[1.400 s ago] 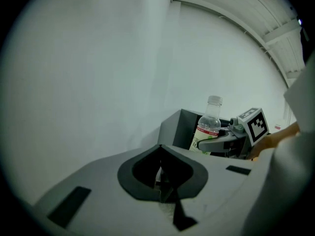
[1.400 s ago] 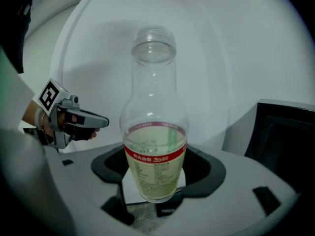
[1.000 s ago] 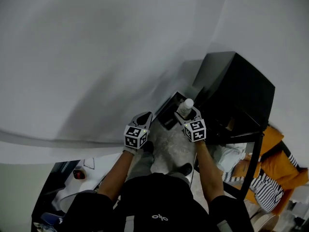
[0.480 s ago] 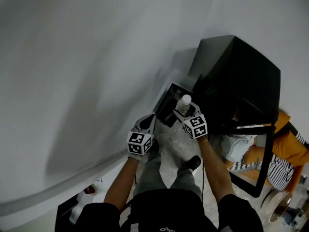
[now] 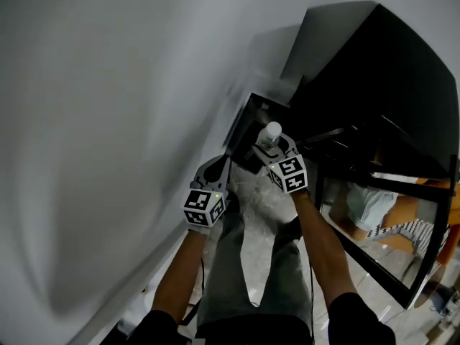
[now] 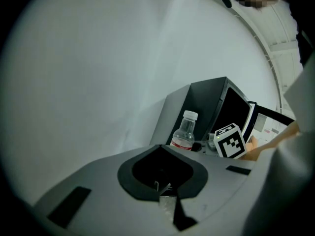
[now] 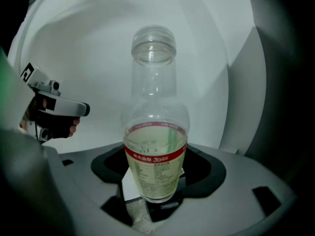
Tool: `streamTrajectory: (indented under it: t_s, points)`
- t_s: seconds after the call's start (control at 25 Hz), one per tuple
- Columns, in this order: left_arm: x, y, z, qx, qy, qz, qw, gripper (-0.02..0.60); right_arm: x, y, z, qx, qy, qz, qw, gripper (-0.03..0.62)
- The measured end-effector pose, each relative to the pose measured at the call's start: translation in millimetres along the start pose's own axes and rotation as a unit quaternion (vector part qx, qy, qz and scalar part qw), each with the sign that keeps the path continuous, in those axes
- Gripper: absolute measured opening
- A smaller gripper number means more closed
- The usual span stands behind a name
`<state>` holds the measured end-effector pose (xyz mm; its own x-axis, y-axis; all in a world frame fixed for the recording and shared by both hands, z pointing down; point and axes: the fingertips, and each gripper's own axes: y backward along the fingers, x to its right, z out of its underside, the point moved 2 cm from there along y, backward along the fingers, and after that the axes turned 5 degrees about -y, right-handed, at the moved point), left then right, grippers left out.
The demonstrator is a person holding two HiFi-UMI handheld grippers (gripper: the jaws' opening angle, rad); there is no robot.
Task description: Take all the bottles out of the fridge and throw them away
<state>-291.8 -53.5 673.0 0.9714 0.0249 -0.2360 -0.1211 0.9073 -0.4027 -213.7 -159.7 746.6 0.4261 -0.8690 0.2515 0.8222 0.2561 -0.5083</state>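
A clear plastic bottle [image 7: 155, 151] with a red label band and some pale liquid stands upright in my right gripper [image 7: 155, 200], whose jaws are shut on its base. In the head view the bottle [image 5: 269, 136] hangs in that gripper [image 5: 272, 149] over the near edge of a dark bin [image 5: 241, 122] by the wall. My left gripper [image 5: 218, 169] is just left of it, a little lower, with nothing in it. Its jaws [image 6: 165, 193] look closed together. From the left gripper view the bottle [image 6: 184, 134] shows a white cap.
A black fridge [image 5: 388, 85] stands right of the bin, its glass door [image 5: 381, 221] swung open towards me. A white wall [image 5: 108, 121] runs along the left. The person's legs stand on a marbled floor [image 5: 259, 214] below the grippers.
Both grippers have sunk towards the bin and fridge, which now look larger and closer. The bottle stays in the right gripper. The left gripper stays closed.
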Motion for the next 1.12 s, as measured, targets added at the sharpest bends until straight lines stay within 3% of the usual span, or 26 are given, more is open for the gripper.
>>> streamTrajectory:
  t_s: [0.24,0.44,0.68,0.84,1.12]
  points:
    - [-21.7,-49.3,68.8,-0.024,0.000,0.017,0.9996,-0.002,28.0,-58.7,77.3,-0.011,-0.033,0.013,0.999,0.318]
    - [-24.7,-65.1,103.2,-0.046,0.001,0.027,0.9986,-0.002,41.6,-74.6,122.4,-0.029,-0.062,0.027,0.997,0.318]
    - [-31.1,-61.4,104.5,-0.048,-0.003,0.030,0.9984,-0.002,48.4,-87.0,135.4,-0.020,-0.089,0.052,0.994,0.319]
    - [-33.7,-59.1,107.8,-0.048,-0.003,0.029,0.9984,-0.002,56.6,-95.5,141.8,-0.021,-0.107,0.065,0.992,0.360]
    - [-33.5,-52.9,98.7,-0.049,-0.001,0.039,0.9980,-0.002,50.8,-65.8,137.0,-0.004,-0.125,0.090,0.988,0.357]
